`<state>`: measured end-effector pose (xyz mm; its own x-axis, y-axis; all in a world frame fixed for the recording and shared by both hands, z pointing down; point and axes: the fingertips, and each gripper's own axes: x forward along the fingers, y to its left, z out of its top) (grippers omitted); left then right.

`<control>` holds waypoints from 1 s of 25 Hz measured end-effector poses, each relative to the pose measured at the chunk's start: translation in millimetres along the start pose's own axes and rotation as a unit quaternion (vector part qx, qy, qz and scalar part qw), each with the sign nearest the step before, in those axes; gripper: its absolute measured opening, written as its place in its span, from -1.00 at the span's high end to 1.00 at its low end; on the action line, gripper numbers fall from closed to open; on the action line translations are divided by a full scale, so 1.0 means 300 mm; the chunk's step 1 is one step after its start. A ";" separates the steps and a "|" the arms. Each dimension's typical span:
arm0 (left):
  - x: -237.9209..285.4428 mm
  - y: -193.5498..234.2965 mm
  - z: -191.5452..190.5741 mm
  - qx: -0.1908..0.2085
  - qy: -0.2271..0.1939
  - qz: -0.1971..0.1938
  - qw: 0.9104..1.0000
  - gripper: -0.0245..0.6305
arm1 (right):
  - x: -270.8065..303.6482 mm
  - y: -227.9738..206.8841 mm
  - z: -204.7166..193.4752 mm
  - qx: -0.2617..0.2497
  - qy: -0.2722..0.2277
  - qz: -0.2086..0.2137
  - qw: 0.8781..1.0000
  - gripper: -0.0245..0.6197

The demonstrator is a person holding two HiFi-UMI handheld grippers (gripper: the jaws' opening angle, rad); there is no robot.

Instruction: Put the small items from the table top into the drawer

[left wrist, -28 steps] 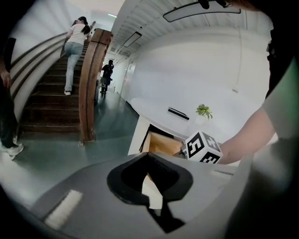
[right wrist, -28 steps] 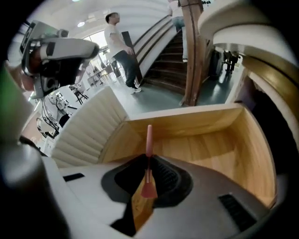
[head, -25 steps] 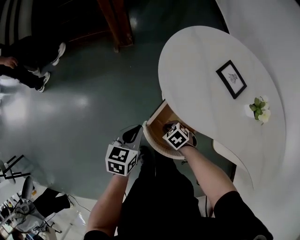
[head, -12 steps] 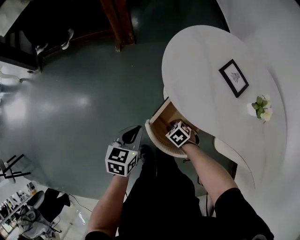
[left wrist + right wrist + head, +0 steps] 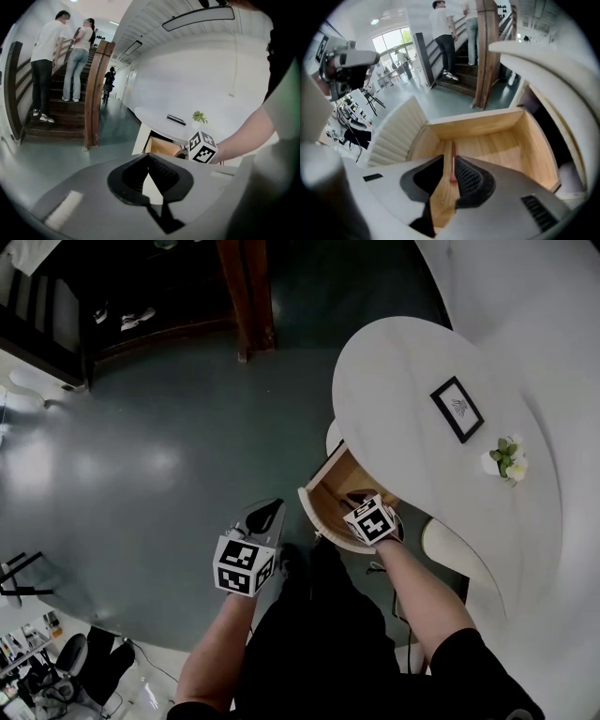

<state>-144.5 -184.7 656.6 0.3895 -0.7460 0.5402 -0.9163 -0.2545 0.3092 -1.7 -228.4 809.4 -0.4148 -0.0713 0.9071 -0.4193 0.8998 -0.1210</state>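
In the open drawer [image 5: 474, 124] under the white table [image 5: 403, 362], right gripper [image 5: 450, 157] is poking down over the wood floor, jaws a narrow gap apart, gripping nothing. A thin reddish stick [image 5: 452, 163] lies lengthwise on the drawer floor, lined up with that gap; neither pad touches it as far as the right gripper view shows. Can't tell what the stick is exactly, pen or pencil maybe. Drawer is pulled out from the table edge toward the person, and its ribbed white front [image 5: 393, 137] curves round at the left of that view. Left gripper [image 5: 149, 160] hangs off to the side over the dark floor [image 5: 159, 446], apart from the drawer, tips closed together, nothing between them. On the table top: a black picture frame [image 5: 457, 409] lying flat, and a small potted plant [image 5: 502, 458] near it toward the far edge. Left gripper view also catches two people [image 5: 49, 61] on a wooden staircase in the background.
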 end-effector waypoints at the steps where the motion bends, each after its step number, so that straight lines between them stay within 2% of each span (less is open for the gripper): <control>1: -0.020 -0.004 0.010 0.007 -0.002 -0.001 1.000 0.89 | -0.026 0.008 0.011 0.011 -0.008 -0.005 1.000 0.70; 4: -0.076 -0.020 0.060 0.023 -0.019 -0.007 1.000 0.89 | -0.106 0.037 0.038 0.017 -0.025 -0.017 0.999 0.70; 8: -0.159 -0.065 0.138 0.036 -0.048 -0.040 0.997 0.89 | -0.236 0.096 0.090 0.026 -0.058 -0.027 0.998 0.70; 13: -0.230 -0.095 0.201 0.062 -0.076 -0.046 0.994 0.89 | -0.392 0.157 0.155 0.037 -0.105 -0.034 0.993 0.74; 16: -0.264 -0.167 0.243 0.095 -0.091 -0.085 0.988 0.89 | -0.488 0.201 0.187 0.041 -0.136 -0.031 0.989 0.76; 18: -0.281 -0.216 0.272 0.107 -0.097 -0.109 0.984 0.89 | -0.552 0.225 0.198 0.053 -0.161 -0.026 0.985 0.76; 20: -0.294 -0.245 0.301 0.102 -0.106 -0.119 0.982 0.89 | -0.609 0.237 0.193 0.072 -0.187 -0.023 0.979 0.77; 25: -0.307 -0.286 0.370 0.095 -0.127 -0.099 0.982 0.89 | -0.729 0.228 0.150 0.114 -0.251 -0.011 0.961 0.84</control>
<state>-112.1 -162.3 493.3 0.5484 -0.7933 0.2645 -0.8350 -0.5023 0.2249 24.1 -170.6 584.5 -0.7165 -0.3401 0.6091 -0.5755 0.7816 -0.2406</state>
